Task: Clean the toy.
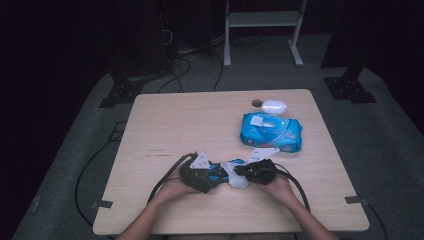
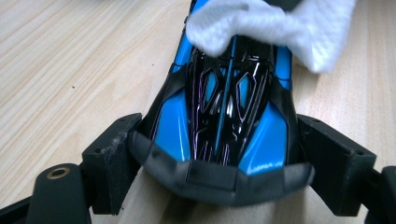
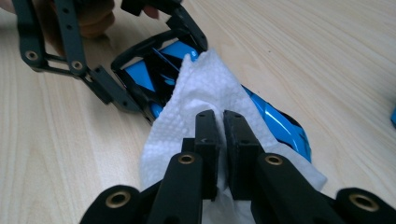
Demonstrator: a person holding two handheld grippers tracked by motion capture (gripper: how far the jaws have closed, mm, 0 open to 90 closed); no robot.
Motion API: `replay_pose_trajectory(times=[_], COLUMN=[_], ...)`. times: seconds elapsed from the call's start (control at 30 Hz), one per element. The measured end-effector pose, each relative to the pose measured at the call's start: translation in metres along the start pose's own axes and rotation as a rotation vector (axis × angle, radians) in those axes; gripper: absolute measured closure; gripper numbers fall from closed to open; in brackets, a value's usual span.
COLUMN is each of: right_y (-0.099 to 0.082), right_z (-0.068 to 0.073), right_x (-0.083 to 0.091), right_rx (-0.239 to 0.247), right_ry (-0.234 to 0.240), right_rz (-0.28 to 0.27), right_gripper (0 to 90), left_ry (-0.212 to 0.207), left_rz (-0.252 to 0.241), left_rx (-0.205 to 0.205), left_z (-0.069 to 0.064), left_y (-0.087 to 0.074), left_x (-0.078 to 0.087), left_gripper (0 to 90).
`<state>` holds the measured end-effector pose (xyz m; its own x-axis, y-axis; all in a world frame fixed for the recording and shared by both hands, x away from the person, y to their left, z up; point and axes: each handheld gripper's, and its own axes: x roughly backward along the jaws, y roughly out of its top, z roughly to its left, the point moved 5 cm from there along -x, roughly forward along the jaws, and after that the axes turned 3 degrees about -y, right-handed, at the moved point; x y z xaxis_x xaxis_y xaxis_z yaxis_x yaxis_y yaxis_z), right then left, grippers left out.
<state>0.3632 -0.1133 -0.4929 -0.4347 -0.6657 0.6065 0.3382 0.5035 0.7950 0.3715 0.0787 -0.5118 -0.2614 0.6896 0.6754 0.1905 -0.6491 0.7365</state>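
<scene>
The table [image 1: 165, 120] was the biggest thing I had under me, a pale wood-grain slab with rounded corners, matte and lightly streaked. Toward its far right lay a soft blue pack of wipes [image 1: 271, 131], plump and crinkled, with a white flap on top, and just beyond it a smooth white oval object [image 1: 274, 106] beside a small dark disc [image 1: 256, 103].

Near my edge, between the two hands, lay the toy car [image 1: 218, 170]: glossy blue and black plastic, low and wedge-shaped, with thin lines running over its dark centre (they caught the light like chrome). My left gripper [image 1: 202, 176] clamped the car across one end, its black matte pads [image 2: 116, 158] pressed to either flank just above a dull black bumper.

The wipe [image 3: 205, 98] was white, dimpled and limp, draped over the car's body. My right gripper [image 3: 223, 135] had its jaws drawn nearly together, pinching a fold of that wipe between them and pressing it against the car.
</scene>
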Motion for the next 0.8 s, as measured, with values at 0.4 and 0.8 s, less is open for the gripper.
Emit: replay_pose_trajectory(times=[0.4, 0.8], right_y=[0.003, 0.039], right_z=[-0.002, 0.042], right_x=[0.005, -0.043], right_rx=[0.035, 0.153], right_ry=[-0.048, 0.082], right_rz=[0.015, 0.058], right_gripper=[84.1, 84.2], left_ry=[-0.008, -0.001], left_rz=[-0.011, -0.003], left_rx=[-0.001, -0.018], left_z=[0.000, -0.001], left_y=[0.000, -0.001], left_x=[0.002, 0.002], left_gripper=[24.8, 25.3])
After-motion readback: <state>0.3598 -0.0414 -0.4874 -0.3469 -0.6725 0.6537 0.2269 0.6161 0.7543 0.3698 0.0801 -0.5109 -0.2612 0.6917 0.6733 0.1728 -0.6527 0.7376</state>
